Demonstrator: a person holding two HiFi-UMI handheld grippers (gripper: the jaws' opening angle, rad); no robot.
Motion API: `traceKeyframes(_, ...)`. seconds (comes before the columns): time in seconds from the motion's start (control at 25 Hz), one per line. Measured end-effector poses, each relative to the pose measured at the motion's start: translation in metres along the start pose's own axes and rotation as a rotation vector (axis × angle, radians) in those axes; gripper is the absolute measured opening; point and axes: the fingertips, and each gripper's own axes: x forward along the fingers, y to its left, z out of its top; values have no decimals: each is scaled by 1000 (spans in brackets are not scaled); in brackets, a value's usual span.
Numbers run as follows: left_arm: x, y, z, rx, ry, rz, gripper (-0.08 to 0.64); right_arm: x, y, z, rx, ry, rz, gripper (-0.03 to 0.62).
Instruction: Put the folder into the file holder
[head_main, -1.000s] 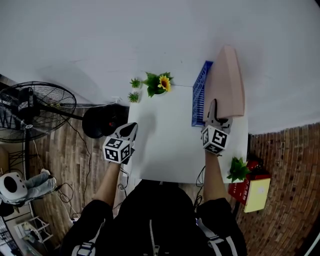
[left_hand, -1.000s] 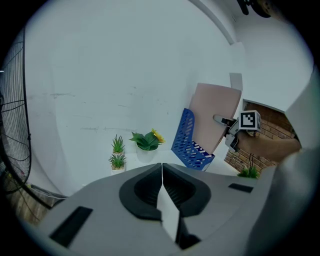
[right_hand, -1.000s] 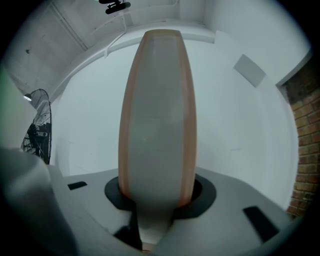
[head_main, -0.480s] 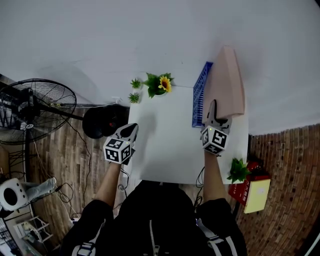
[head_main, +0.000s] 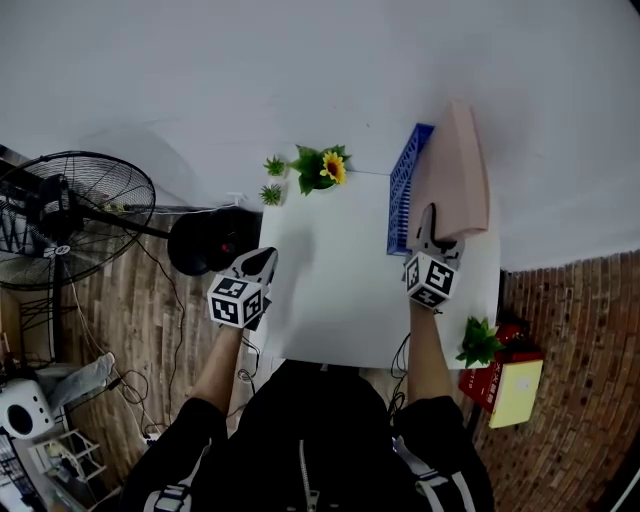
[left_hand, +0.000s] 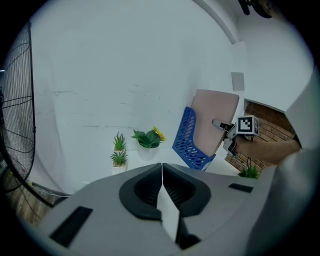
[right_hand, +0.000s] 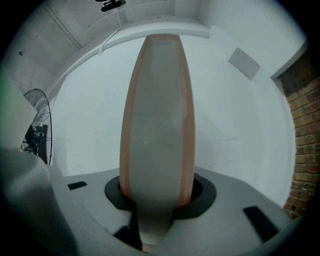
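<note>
The white tabletop (head_main: 335, 300) carries everything. Off its left edge, on the wooden floor, stands a black fan (head_main: 62, 215).

The pink folder (head_main: 455, 170) is held upright on edge over the far right corner of the tabletop, its broad face turned to the left. It rises well above the blue holder (head_main: 400, 200), which stands at the far edge just left of it. From the left gripper view the folder (left_hand: 212, 122) stands tight against the holder (left_hand: 190, 140) on its far side. No view shows whether its lower edge is already inside.

The right gripper (head_main: 432, 235) points level and pinches the folder's near edge. In its own view the jaws clamp the folder (right_hand: 156, 125) from both sides.

The left gripper (head_main: 262, 258) hangs over the left edge, tilted down, well apart from the folder. Its jaws are pressed together with nothing between them.

A sunflower pot (head_main: 322, 168) sits at the far edge, left of the holder, with two small plants (head_main: 271, 180) at the far left corner. Another plant (head_main: 478, 340) shows off the near right corner.
</note>
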Motion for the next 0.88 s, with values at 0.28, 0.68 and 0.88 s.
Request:
traceKeyframes(0.28, -1, 1, -1, 1, 7, 5, 25, 2, -2, -17, -17, 21, -5, 152)
traceKeyframes(0.68, 4, -1, -1, -4, 10, 0, 25, 9, -5, -54, -19, 92, -21, 159)
traceKeyframes(0.88, 5, -2, -3, -7, 13, 4, 25, 13, -6, -80, -24, 151, -13, 164)
